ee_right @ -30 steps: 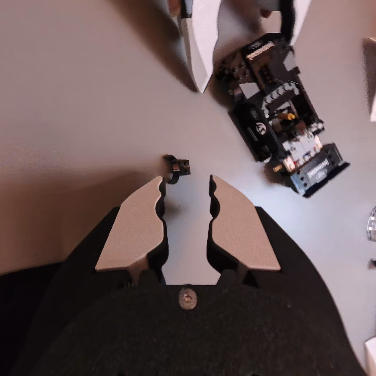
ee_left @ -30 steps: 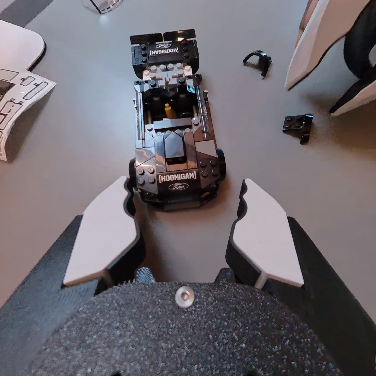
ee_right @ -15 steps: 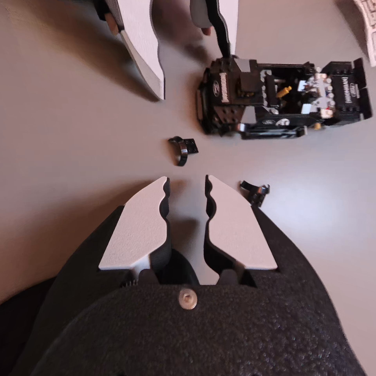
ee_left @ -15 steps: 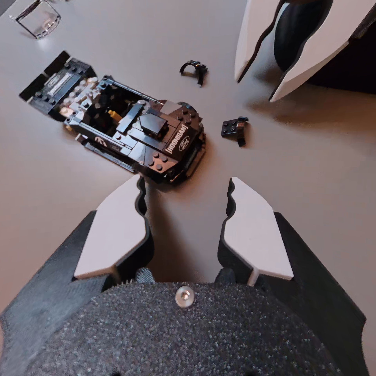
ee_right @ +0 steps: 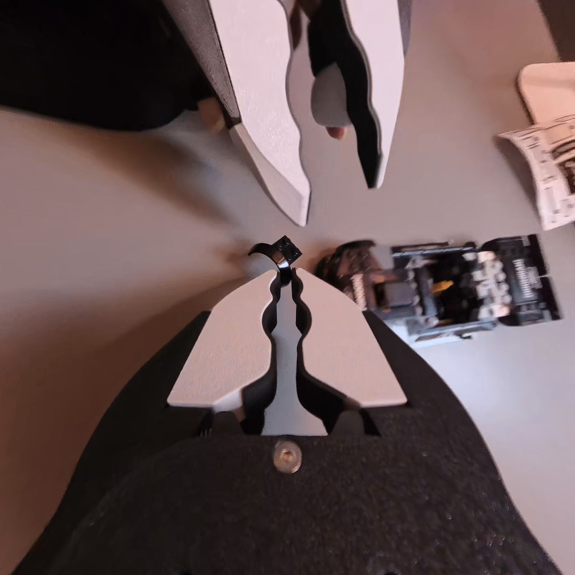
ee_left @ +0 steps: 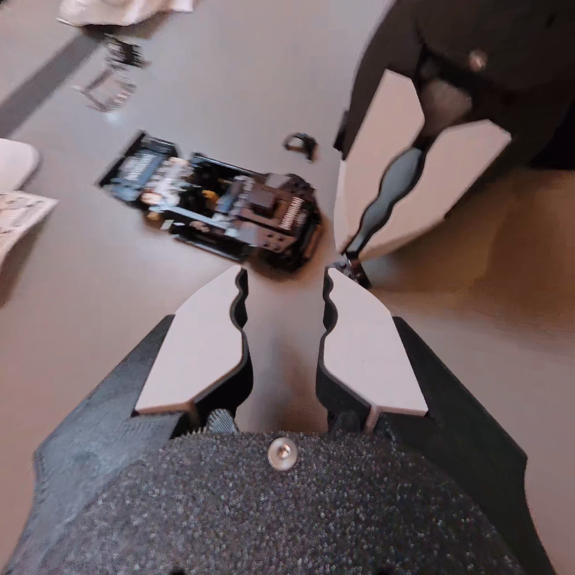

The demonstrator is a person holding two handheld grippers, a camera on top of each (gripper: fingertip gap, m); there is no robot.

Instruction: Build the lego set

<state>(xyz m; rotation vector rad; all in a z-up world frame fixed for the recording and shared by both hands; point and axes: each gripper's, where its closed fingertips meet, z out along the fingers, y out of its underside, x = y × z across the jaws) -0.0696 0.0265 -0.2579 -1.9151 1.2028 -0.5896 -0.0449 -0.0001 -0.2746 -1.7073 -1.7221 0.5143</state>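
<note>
step: fetching fender | right gripper (ee_right: 284, 273) pinches small black arched plastic piece (ee_right: 281, 252) beside black brick car (ee_right: 435, 287) | left gripper (ee_left: 283, 281) spread (empty) | next: seat it over wheel

Count: one partly built black lego car (ee_left: 217, 202) on the grey table (ee_left: 93, 311). Two loose black arch pieces: one (ee_right: 281, 253) pinched in the right gripper (ee_right: 284, 273), one (ee_left: 300, 146) lying beyond the car. One clear piece (ee_left: 105, 90), blurred. One printed instruction sheet (ee_right: 547, 168). Two grippers total; the left gripper (ee_left: 283, 273) holds nothing.
</note>
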